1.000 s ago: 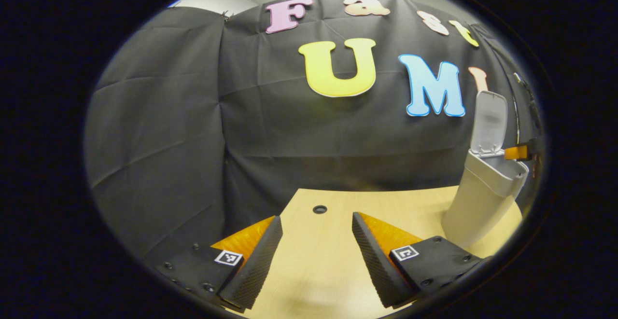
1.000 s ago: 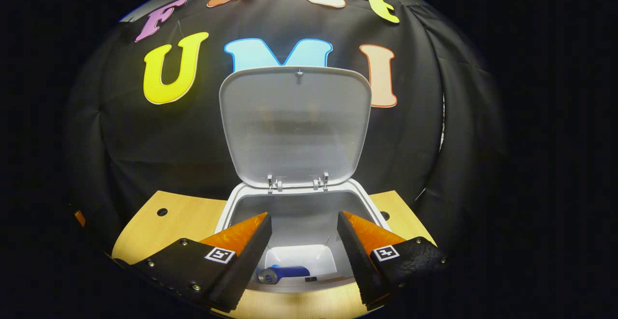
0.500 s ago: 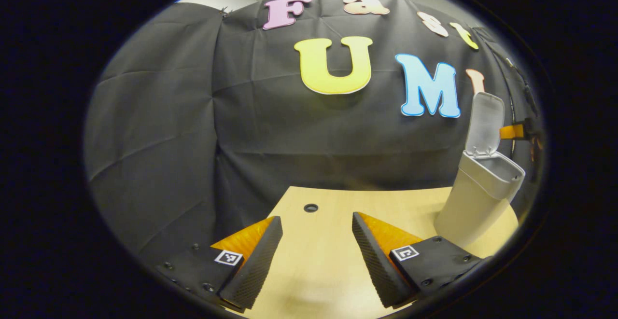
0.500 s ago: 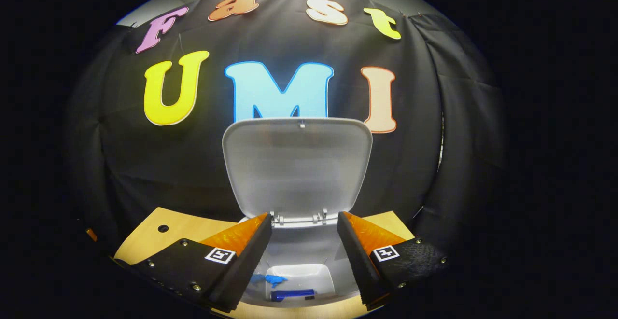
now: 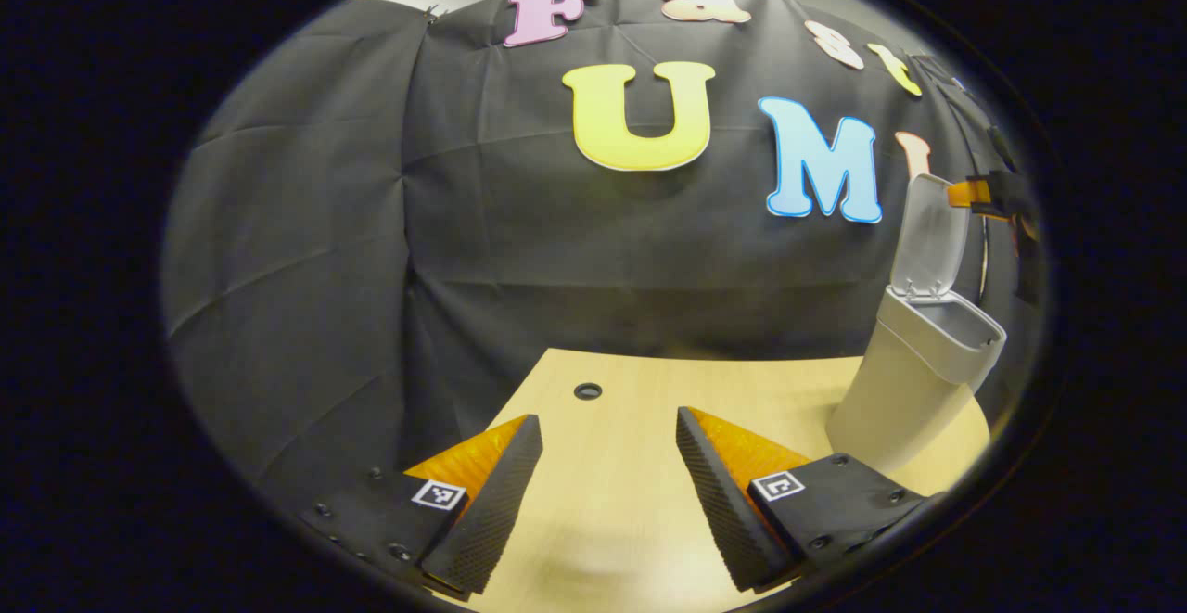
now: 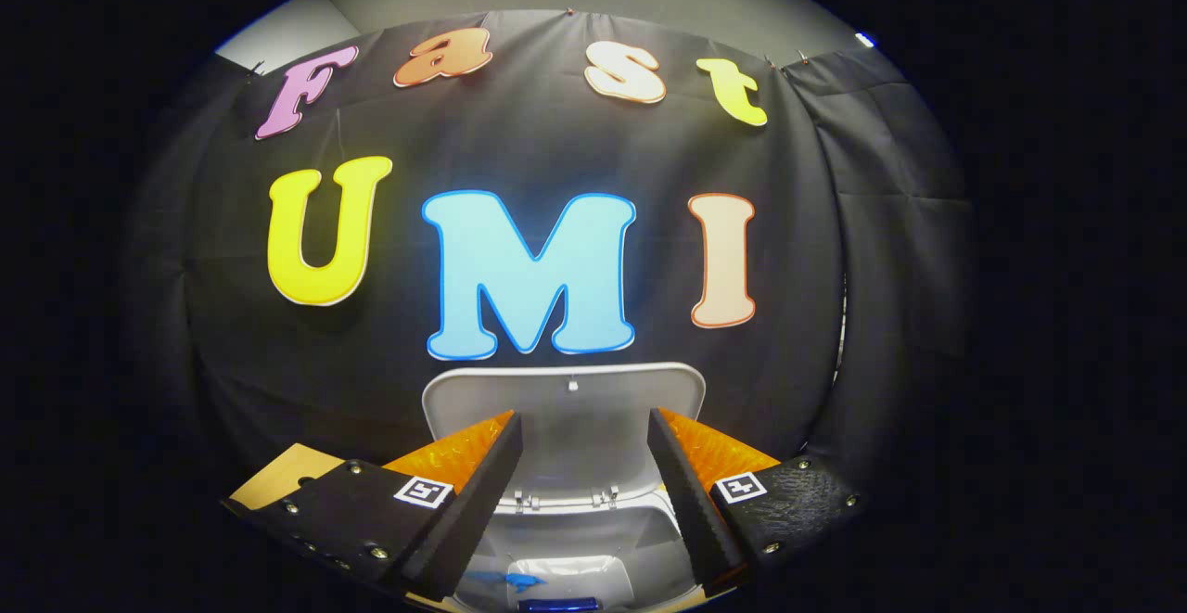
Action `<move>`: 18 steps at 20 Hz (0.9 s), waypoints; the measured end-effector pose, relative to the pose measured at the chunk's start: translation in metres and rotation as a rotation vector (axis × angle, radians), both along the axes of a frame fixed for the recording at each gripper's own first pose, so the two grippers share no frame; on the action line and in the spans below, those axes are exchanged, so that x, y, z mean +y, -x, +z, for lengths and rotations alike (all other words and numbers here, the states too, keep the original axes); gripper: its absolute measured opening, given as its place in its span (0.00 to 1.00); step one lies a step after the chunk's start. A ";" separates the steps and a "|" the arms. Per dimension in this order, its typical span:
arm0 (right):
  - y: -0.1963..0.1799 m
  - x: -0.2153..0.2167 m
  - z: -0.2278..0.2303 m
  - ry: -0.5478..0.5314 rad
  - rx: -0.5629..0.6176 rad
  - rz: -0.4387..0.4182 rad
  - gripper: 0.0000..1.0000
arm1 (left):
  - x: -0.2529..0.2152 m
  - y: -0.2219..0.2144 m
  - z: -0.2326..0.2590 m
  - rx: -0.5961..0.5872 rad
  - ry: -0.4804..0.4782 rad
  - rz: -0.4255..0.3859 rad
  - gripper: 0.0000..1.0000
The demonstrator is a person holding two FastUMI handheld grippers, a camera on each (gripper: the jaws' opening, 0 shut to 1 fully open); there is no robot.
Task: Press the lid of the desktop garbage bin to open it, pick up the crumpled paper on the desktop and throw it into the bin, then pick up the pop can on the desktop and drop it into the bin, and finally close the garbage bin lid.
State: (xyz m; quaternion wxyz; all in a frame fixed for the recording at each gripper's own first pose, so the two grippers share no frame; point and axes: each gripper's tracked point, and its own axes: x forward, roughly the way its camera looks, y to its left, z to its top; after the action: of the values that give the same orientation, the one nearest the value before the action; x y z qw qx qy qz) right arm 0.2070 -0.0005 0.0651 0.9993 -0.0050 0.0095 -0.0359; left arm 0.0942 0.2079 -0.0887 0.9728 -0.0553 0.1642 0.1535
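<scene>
With both my right gripper (image 6: 584, 492) and left gripper (image 5: 607, 502) jaws wide and empty, I should tip the upright lid (image 6: 566, 409) at twelve o'clock gently down onto the bin (image 5: 913, 381).

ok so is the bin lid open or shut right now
Open. The lid stands upright on its hinges behind the bin, whose mouth is uncovered in both views.

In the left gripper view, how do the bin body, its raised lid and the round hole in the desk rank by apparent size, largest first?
1. Bin body, clearly the largest.
2. Raised lid, smaller; it is seen nearly edge-on, so its true size is unsure.
3. Round hole in the desk, by far the smallest.
</scene>
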 end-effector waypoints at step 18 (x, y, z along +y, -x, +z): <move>-0.039 0.010 0.024 -0.002 -0.039 0.050 0.88 | 0.007 0.007 -0.012 0.022 0.036 0.048 1.00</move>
State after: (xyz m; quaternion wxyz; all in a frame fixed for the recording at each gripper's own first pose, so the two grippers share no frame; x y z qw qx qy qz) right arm 0.2457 0.0096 0.0889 0.9999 -0.0034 -0.0100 -0.0109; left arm 0.0873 0.2154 -0.1008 0.9659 -0.0752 0.1760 0.1741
